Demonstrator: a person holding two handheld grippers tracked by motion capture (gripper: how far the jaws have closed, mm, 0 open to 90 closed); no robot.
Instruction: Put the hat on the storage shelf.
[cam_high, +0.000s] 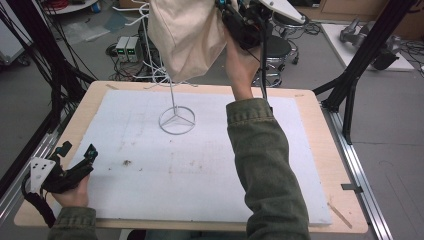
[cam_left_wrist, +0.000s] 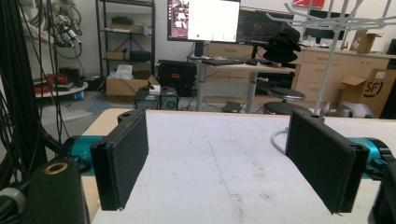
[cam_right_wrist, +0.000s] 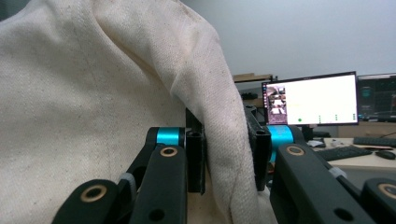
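A cardboard box (cam_left_wrist: 376, 88) at the back bears the letters "SF".

A cream canvas bag (cam_high: 187, 37) hangs limp and creased, raised above the far edge of the counter (cam_high: 310, 150). Its fabric bunches into a thick fold (cam_right_wrist: 224, 140).

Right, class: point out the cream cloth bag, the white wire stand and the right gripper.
cream cloth bag (cam_high: 186, 37), high view, middle of its hanging cloth.
white wire stand (cam_high: 177, 120), high view, hub of its ring base.
right gripper (cam_right_wrist: 229, 158), right gripper view, between its jaws, clamped on the cloth.
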